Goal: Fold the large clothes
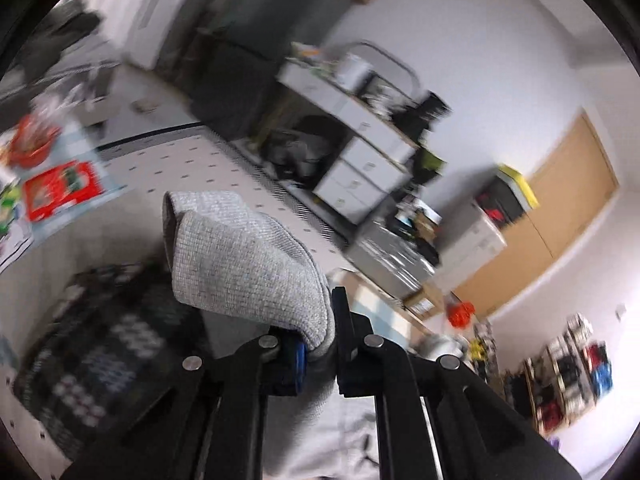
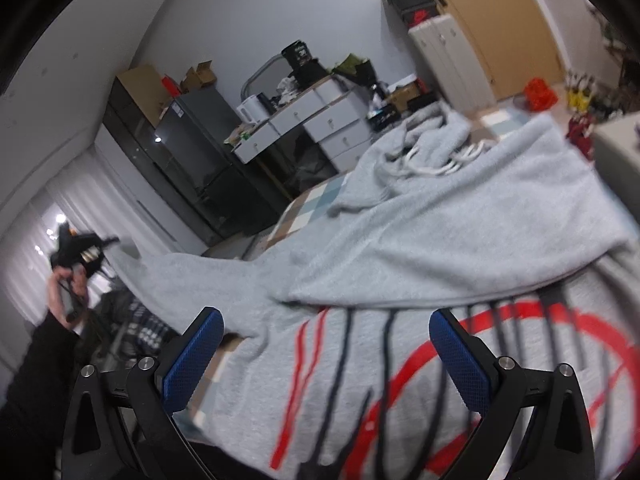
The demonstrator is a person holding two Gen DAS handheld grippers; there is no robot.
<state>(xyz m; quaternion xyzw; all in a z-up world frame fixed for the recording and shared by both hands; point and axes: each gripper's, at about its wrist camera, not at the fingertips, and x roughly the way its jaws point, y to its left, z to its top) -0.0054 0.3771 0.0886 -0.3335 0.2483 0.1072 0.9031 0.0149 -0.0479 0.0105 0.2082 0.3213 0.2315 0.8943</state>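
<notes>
At the far left of the right wrist view, the left gripper is held up high and out to the side, stretching a grey sleeve away from the body of the grey hoodie, which lies spread on the bed. Up close, its fingers are pinched on the sleeve's cuff. The hold looks shallow, so a hard tug may slip the knit free. Further right, the right gripper hangs spread wide and empty over the red and black print; with nothing pinning the hoodie, the pull could drag the whole garment askew.
</notes>
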